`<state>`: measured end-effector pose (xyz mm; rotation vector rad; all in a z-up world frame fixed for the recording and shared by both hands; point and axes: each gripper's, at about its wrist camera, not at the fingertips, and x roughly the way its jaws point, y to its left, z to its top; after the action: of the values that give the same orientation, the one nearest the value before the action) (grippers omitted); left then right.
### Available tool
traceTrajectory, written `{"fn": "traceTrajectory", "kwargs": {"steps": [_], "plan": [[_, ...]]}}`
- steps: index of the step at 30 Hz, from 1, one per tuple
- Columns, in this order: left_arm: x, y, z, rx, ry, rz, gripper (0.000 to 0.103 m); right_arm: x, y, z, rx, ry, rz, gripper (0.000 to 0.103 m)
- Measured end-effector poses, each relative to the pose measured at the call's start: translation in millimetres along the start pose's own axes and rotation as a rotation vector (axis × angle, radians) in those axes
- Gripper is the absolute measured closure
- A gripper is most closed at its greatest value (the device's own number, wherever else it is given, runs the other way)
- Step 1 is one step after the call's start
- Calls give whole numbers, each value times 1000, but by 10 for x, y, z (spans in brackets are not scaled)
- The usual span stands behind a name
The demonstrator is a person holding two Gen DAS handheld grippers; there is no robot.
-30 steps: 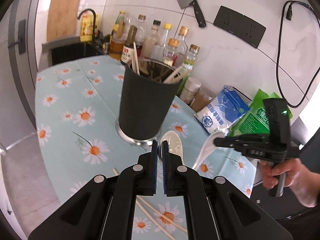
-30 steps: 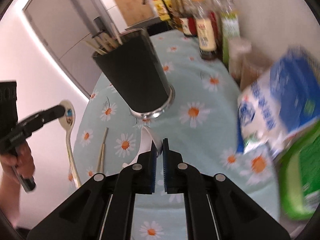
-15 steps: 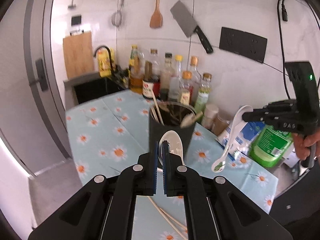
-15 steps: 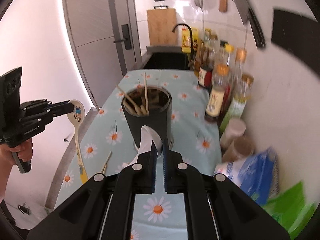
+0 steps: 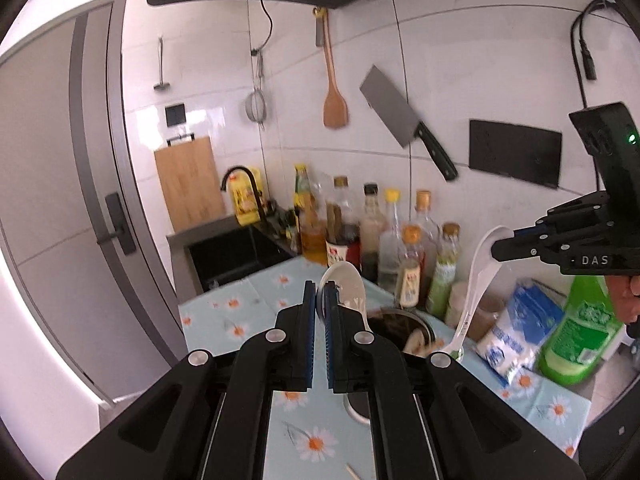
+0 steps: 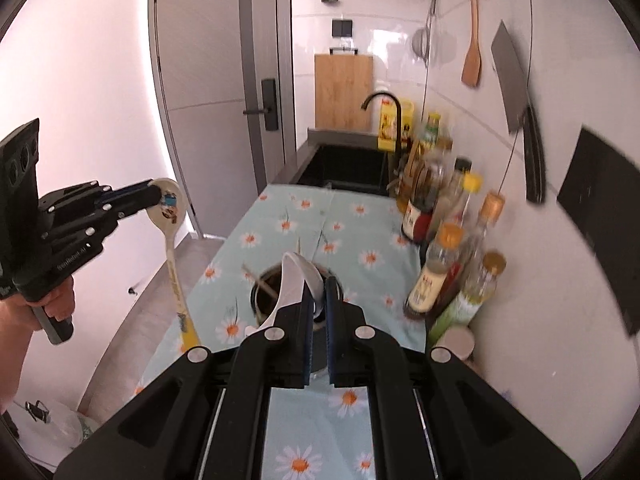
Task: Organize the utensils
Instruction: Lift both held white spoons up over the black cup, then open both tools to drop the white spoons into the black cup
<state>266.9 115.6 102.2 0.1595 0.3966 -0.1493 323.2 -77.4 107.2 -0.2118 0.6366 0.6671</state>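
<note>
We hold a spoon in each hand-held gripper, both lifted above the dark utensil cup [image 6: 296, 300] that stands on the daisy-print table [image 6: 288, 216] near the middle of the right wrist view. The left hand-held gripper [image 5: 320, 300] is clamped nearly shut on the bowl of a cream spoon with a cartoon print [image 6: 170, 204]; in the right wrist view, at the left of the frame, its long handle hangs down and ends in a yellow tip. The right hand-held gripper [image 6: 318, 296] is likewise pinched tight on the bowl end of a plain white spoon [image 5: 476, 280], which dangles at the right of the left wrist view, handle tip down over the cup's rim. Both spoons look stiff, light and glossy, probably ceramic or melamine, so we judge them slippery and liable to chip if dropped. Gripped by the thin bowl edge, each can swing; we would lower the handle tips straight into the cup, among the chopsticks [image 6: 260, 284] there, before letting go.
</note>
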Motion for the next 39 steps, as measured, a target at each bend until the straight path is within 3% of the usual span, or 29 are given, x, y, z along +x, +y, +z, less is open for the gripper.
{"fn": "traceTrajectory", "kwargs": {"steps": [10,21,32,39], "plan": [[332,-80,310,28,-69,91,100,262,-153,346,-14,-21,-37,97],[838,-244,148,88,-29,118,100,859,-290,299,7,91,-20,97],[1089,-363,-139,95,49,68,99,1195,-163,97,-22,172,34,96],[1139,-333,-211,34,101,-23,98,1241,-136,71,-11,185,74,96]]}}
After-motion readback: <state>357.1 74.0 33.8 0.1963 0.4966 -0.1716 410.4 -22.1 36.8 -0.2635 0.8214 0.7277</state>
